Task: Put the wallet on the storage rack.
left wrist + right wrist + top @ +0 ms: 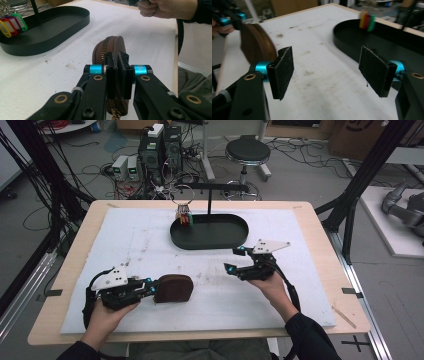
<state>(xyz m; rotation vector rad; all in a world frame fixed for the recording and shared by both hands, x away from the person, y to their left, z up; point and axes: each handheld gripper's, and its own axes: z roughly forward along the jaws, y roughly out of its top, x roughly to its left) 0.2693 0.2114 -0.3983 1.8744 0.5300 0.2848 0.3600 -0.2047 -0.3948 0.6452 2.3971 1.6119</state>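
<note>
My left tongs (150,288) grip the near end of the brown zip pouch (173,288), which stands on edge on the desk (150,245) near me, its zip closed; what is inside I cannot tell. My right tongs (329,71) stand wide open, holding nothing. Next, I judge, they must find the zip pull. Farther off, the black tray (209,232) holds only coloured key tags (184,218), hanging from its stand

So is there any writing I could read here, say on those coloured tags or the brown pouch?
None can be read.
Coloured tags: faces look blank, too small to be sure.
Brown pouch: no label visible, just a zipper.
Black tray: plain.
Boxes on the floor: any markings are too small and blurred.
</note>
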